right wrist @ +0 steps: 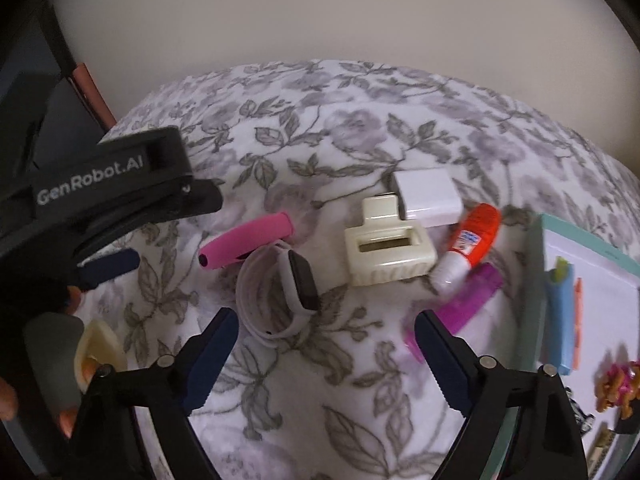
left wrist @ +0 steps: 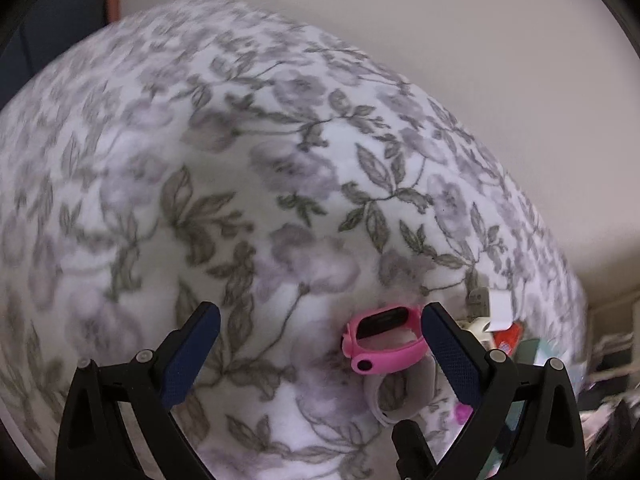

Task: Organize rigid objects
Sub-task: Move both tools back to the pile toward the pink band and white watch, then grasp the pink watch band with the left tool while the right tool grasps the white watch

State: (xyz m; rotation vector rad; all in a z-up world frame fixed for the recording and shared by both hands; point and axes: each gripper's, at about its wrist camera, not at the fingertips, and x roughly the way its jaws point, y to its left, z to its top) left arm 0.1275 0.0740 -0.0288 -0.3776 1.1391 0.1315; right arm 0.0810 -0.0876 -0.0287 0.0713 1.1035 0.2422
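Two watches lie touching on the floral blanket (right wrist: pixel 360 380): one pink watch (right wrist: pixel 248 246), one grey watch (right wrist: pixel 280 292). Beside them, one cream hair clip (right wrist: pixel 386 248). Left gripper (left wrist: pixel 320 344) and right gripper (right wrist: pixel 324 344) both spread, empty

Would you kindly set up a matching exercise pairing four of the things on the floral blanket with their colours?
Things:
1. watch with the thicker band
2. hair claw clip
3. charger block
4. cap of the glue bottle

Colours:
A. white
B. orange-red
C. bright pink
D. cream

Pairs: 1-C, 2-D, 3-A, 4-B
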